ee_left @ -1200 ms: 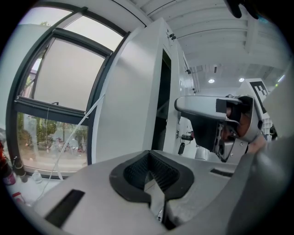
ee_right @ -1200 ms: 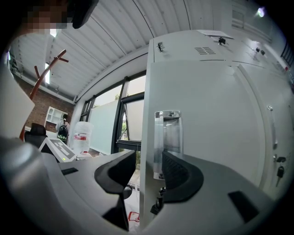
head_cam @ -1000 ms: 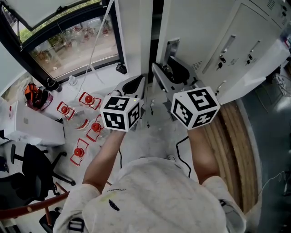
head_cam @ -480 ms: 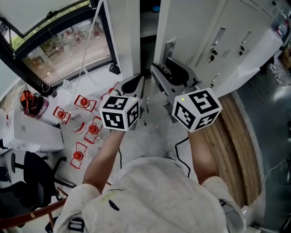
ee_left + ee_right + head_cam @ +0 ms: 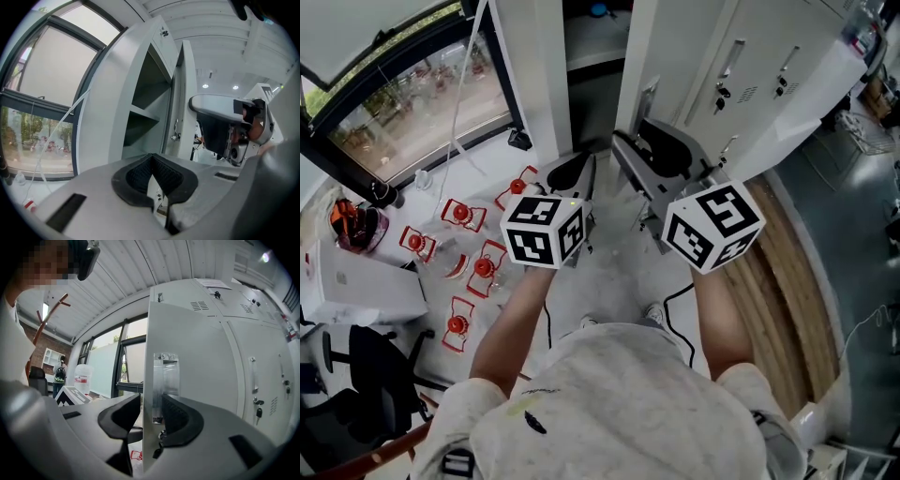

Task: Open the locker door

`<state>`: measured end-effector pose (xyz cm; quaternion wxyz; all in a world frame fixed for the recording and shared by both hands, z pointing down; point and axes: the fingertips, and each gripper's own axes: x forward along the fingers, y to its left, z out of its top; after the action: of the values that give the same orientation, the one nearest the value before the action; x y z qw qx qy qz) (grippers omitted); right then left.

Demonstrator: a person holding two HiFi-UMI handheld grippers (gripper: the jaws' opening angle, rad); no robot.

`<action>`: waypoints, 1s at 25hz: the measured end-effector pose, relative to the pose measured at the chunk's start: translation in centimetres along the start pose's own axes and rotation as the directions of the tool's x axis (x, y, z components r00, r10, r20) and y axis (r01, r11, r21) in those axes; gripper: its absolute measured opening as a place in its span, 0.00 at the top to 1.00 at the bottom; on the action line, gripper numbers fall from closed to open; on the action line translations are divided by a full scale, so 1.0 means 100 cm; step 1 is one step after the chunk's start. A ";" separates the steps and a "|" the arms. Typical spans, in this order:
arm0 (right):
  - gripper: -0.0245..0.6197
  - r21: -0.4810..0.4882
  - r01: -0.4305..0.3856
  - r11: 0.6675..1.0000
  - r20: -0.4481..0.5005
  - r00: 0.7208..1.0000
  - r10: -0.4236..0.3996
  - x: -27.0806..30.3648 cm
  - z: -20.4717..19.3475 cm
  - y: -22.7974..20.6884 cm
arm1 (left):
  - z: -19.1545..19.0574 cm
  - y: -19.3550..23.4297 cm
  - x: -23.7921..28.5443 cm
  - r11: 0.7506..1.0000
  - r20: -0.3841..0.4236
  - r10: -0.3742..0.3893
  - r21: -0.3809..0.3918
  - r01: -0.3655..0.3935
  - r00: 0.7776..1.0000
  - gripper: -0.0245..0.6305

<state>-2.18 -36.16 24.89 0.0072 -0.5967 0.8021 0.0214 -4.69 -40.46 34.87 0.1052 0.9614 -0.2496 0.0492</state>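
The white locker door (image 5: 675, 47) stands partly open, edge-on toward me, and the dark locker inside (image 5: 595, 89) shows to its left. My right gripper (image 5: 652, 155) straddles the door's free edge at the metal handle (image 5: 165, 385). Its jaws have just been closing. The right pad (image 5: 180, 420) lies against the handle, while a thin gap shows at the left pad (image 5: 124, 416). My left gripper (image 5: 579, 167) hovers left of the door, shut and empty, pointing at the open locker (image 5: 145, 112). The right gripper (image 5: 225, 126) also shows in the left gripper view.
More closed lockers (image 5: 769, 66) run to the right of the door. Several red-topped items (image 5: 478, 267) lie on the floor at left beneath a large window (image 5: 403, 103). A black office chair (image 5: 356, 375) is at lower left, and wooden flooring (image 5: 783, 281) at right.
Both grippers have drawn back toward me. The door has swung wider, so more of the dark locker inside shows. The right jaws have narrowed round the door edge.
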 end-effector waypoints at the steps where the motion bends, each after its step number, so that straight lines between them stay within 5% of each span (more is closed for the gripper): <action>1: 0.75 -0.003 0.002 1.000 -0.003 1.000 -0.002 -0.002 0.000 0.000 | 0.000 -0.002 0.001 1.000 0.001 -0.005 -0.002 0.005 1.000 0.95; 25: 0.75 0.035 -0.036 0.999 0.025 0.999 0.035 -0.070 0.004 -0.023 | 0.001 -0.074 0.008 1.000 -0.009 0.020 0.016 -0.019 1.000 0.95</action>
<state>2.04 -30.15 24.71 0.0272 -0.5818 0.8127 0.0146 -0.33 -34.53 33.56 0.0981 0.9594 -0.2581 0.0567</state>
